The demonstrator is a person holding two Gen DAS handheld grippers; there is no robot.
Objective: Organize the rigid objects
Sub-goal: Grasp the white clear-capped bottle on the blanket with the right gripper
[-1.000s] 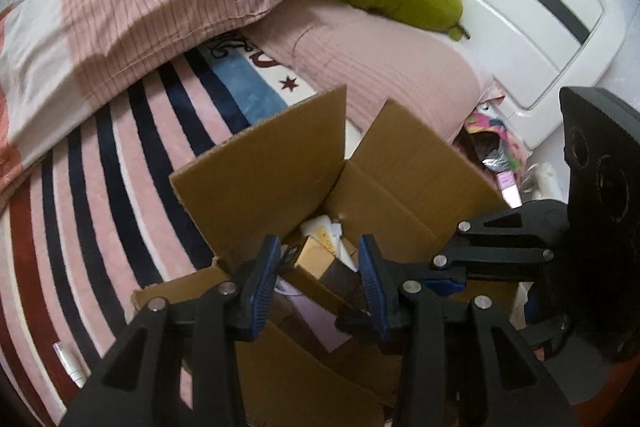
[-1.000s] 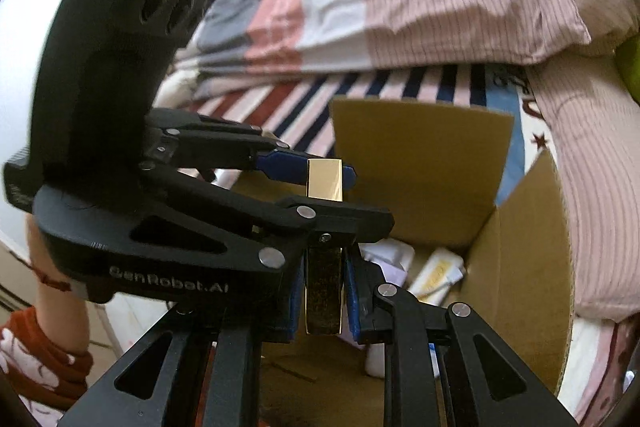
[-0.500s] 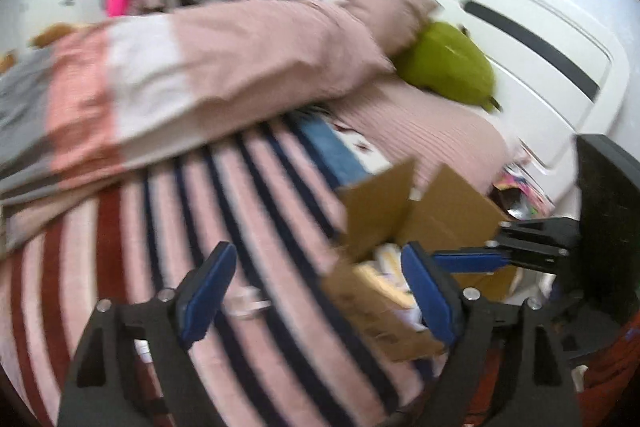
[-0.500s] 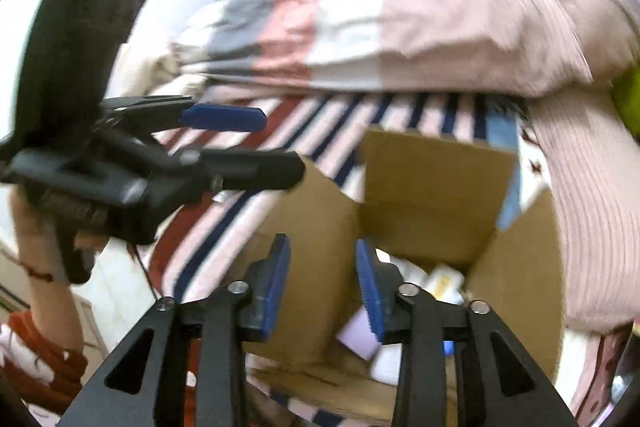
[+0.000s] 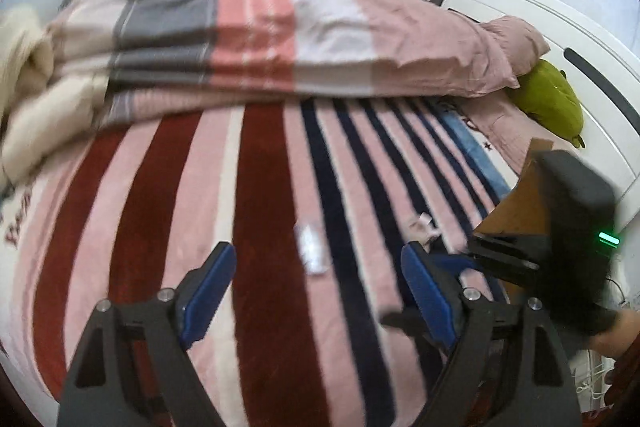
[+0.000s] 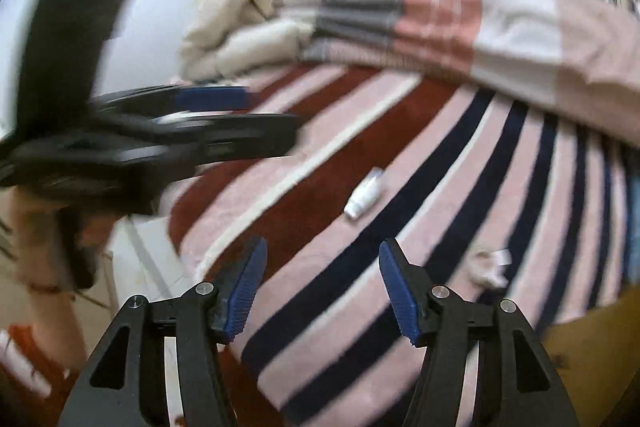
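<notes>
A small white tube [image 5: 311,251] lies on the striped blanket [image 5: 260,211], ahead of my open, empty left gripper [image 5: 320,287]. It also shows in the right wrist view [image 6: 365,194], ahead of my open, empty right gripper [image 6: 322,287]. A small crumpled pale item [image 6: 490,265] lies to the right; it also shows in the left wrist view [image 5: 422,225]. The cardboard box [image 5: 524,203] stands at the right edge, partly hidden by the right gripper's body [image 5: 560,239]. Its corner shows in the right wrist view [image 6: 592,359].
A folded striped quilt [image 5: 260,39] and a cream blanket [image 6: 236,23] lie across the far side of the bed. A pink pillow and a green plush [image 5: 554,103] rest by the white headboard [image 5: 580,39]. The bed edge and floor [image 6: 140,267] are at the left.
Both grippers swung left, away from the box and over the open blanket. The right gripper let go of the gold box and both jaws opened wider.
</notes>
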